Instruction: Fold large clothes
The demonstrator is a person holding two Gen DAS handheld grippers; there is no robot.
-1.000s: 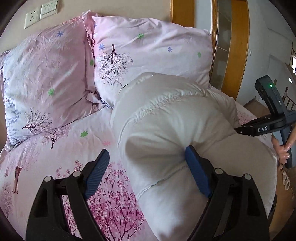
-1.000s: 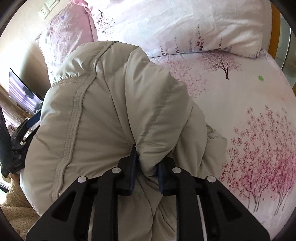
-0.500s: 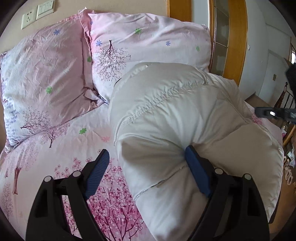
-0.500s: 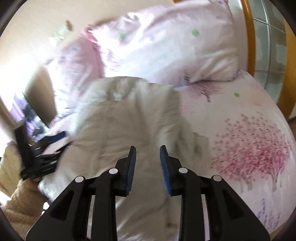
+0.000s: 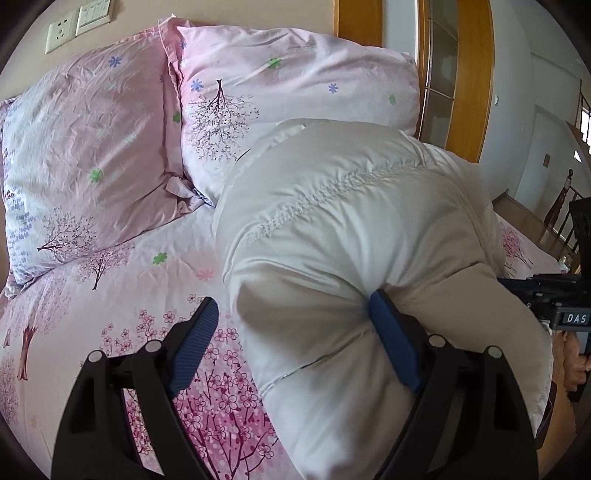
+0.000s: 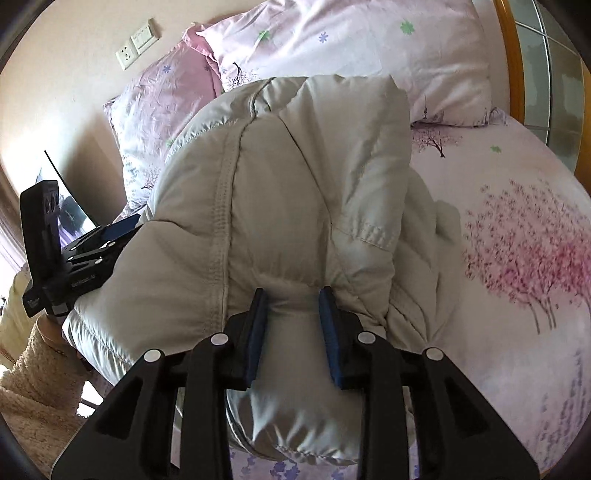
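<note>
- While we hold the cream padded jacket (image 5: 351, 229) bunched up on the bed (image 5: 110, 280), what the next fold turns on is that its bulk runs lengthwise away from both grippers toward the 2 pillows, so each grip sits at the near end.
- Our left gripper (image 5: 291, 332) stands wide apart: the right blue pad (image 5: 391, 332) presses into a crease of the jacket, while the left pad (image 5: 195, 339) hangs over the flowered sheet, apart from the cloth. We judge it released, not pinching.
- Our right gripper (image 6: 293, 325) has its pads set close with a roll of jacket fabric between them; both pads touch the cloth, so we read it as clenched on the jacket.
- From the right wrist view, a folded panel with a stitched hem (image 6: 369, 232) lies on top, just beyond the pads, and the quilted lower layer spills toward the right onto the sheet.
- The right gripper has the only firm hold, so we judge it the one to lead the next fold.
- The right pillow (image 5: 295, 81) touches the jacket's far end and the left pillow (image 5: 85, 147) lies beside it; they limit how far forward the bundle can go.
- A wall socket (image 5: 59, 31) and a wooden door frame (image 5: 469, 74) sit well apart, out of the way.
</note>
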